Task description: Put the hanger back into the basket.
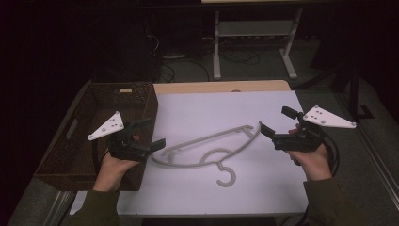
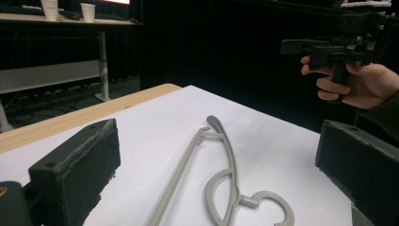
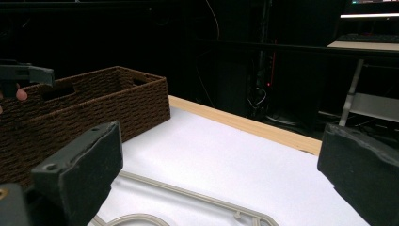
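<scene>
A grey plastic hanger (image 1: 211, 148) lies flat on the white tabletop (image 1: 226, 108), its hook toward the front edge. My left gripper (image 1: 153, 133) hovers open at the hanger's left end, jaws wide apart and empty. My right gripper (image 1: 276, 120) is open too, just off the hanger's right end and holding nothing. In the left gripper view the hanger (image 2: 226, 174) stretches away between my two black pads (image 2: 75, 174). The right gripper view catches one arm of the hanger (image 3: 188, 197) low between its pads (image 3: 80, 165).
A brown wicker basket (image 1: 120, 86) stands on the table's left side, close behind my left hand, also seen as the basket (image 3: 94, 103) in the right gripper view. A wooden strip (image 1: 221, 86) borders the far edge. White desk legs (image 1: 217, 47) and cables stand beyond.
</scene>
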Demonstrator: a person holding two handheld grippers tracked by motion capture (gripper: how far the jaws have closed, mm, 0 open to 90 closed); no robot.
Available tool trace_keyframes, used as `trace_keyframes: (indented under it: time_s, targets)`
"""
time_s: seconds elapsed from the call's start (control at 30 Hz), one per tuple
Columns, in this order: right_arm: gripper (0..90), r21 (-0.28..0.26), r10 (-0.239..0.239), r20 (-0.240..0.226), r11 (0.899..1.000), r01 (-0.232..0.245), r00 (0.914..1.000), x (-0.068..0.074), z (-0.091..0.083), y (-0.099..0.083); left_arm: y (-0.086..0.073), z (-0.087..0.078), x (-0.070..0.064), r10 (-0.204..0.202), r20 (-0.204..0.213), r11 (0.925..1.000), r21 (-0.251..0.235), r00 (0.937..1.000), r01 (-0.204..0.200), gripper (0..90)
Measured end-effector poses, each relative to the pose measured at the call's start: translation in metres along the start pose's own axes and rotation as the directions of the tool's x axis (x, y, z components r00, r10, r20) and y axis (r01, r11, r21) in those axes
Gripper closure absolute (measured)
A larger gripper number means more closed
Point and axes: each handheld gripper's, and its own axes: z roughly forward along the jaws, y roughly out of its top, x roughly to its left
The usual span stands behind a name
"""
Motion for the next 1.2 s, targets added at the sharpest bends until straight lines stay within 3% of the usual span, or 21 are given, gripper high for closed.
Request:
trace_keyframes:
  time_s: [0.43, 0.53, 0.83, 0.87, 0.97, 1.0, 1.07, 1.1, 1.13, 1.17, 1.2]
  targets:
    - [1.0, 0.041, -0.009, -0.006, 0.999, 0.009, 0.9999, 0.002, 0.005, -0.001, 0.005, 0.011, -0.012, 0.011, 0.000, 0.9979, 0.063, 0.9999, -0.011, 0.1]
    - [4.7, 0.078, -0.017, -0.007, 0.997, 0.018, 0.9998, 0.003, 0.009, -0.001, 0.002, 0.020, -0.017, 0.016, -0.003, 0.9915, 0.129, 0.9999, -0.016, 0.1]
    - [15.4, 0.175, -0.014, -0.021, 0.984, 0.017, 0.9997, 0.001, 0.023, -0.004, -0.007, 0.034, -0.023, 0.032, -0.011, 0.9716, 0.235, 0.9994, -0.028, 0.1]
    - [21.3, 0.214, -0.013, -0.023, 0.977, 0.017, 0.9997, -0.001, 0.028, -0.007, -0.010, 0.038, -0.023, 0.027, -0.008, 0.9664, 0.256, 0.9996, -0.024, 0.1]
    - [26.9, 0.243, -0.007, -0.022, 0.970, 0.012, 0.9997, -0.003, 0.032, -0.011, -0.014, 0.041, -0.023, 0.023, -0.006, 0.9625, 0.271, 0.9997, -0.020, 0.1]
    - [34.1, 0.279, 0.002, -0.023, 0.960, 0.005, 0.9997, -0.006, 0.038, -0.015, -0.018, 0.044, -0.023, 0.018, -0.002, 0.9589, 0.283, 0.9998, -0.016, 0.1]
    - [42.2, 0.318, 0.008, -0.018, 0.948, -0.002, 0.9998, -0.009, 0.044, -0.020, -0.021, 0.047, -0.023, 0.015, 0.004, 0.9577, 0.287, 0.9999, -0.016, 0.1]
    - [42.2, 0.318, 0.008, -0.018, 0.948, -0.002, 0.9998, -0.009, 0.044, -0.020, -0.021, 0.047, -0.023, 0.015, 0.004, 0.9577, 0.287, 0.9999, -0.016, 0.1]
    - [47.3, 0.363, 0.008, -0.019, 0.932, -0.001, 0.9998, -0.012, 0.053, -0.025, -0.025, 0.050, -0.024, 0.014, 0.006, 0.9549, 0.297, 0.9999, -0.015, 0.1]
    - [47.3, 0.363, 0.008, -0.019, 0.932, -0.001, 0.9998, -0.012, 0.053, -0.025, -0.025, 0.050, -0.024, 0.014, 0.006, 0.9549, 0.297, 0.9999, -0.015, 0.1]
    - [53.5, 0.409, 0.020, -0.018, 0.912, -0.011, 0.9996, -0.015, 0.063, -0.029, -0.028, 0.052, -0.024, 0.020, 0.008, 0.9524, 0.304, 0.9998, -0.022, 0.1]
